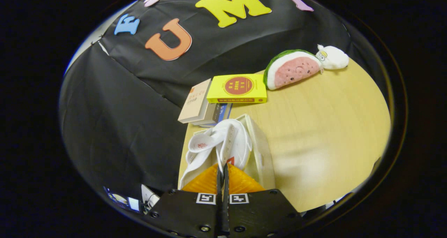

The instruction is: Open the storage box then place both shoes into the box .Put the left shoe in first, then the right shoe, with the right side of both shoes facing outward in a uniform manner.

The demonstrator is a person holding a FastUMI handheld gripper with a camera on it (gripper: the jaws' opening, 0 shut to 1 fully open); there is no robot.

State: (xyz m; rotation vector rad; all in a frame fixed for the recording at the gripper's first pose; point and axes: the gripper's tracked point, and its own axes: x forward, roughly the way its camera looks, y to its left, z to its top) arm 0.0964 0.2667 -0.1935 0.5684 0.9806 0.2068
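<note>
A: On the table point(324, 133), pale wood-grain top, smooth. Gripper point(222, 168): fingers clenched nearly together, pinching a thin white edge of the shoe point(223, 143), near its tongue or eyelet strip. Cannot tell exactly which part.

B: Shoe details?

A: White sneaker, soft upper, row of small eyelets, red mark on the insole, small red tag just ahead of the fingertips. Print too small to read. It hangs tilted, opening toward the camera.

B: Box?

A: Box point(262, 150) is translucent white plastic, rigid, flat-walled, directly beside and behind the shoe, touching it as far as I can tell.

B: Further back?

A: Yellow book point(237, 88) with a red round emblem, lying on a beige book point(195, 102); text illegible. Beyond them, a watermelon-slice plush point(293, 68), fuzzy, and a white plush point(333, 56) touching it.
</note>
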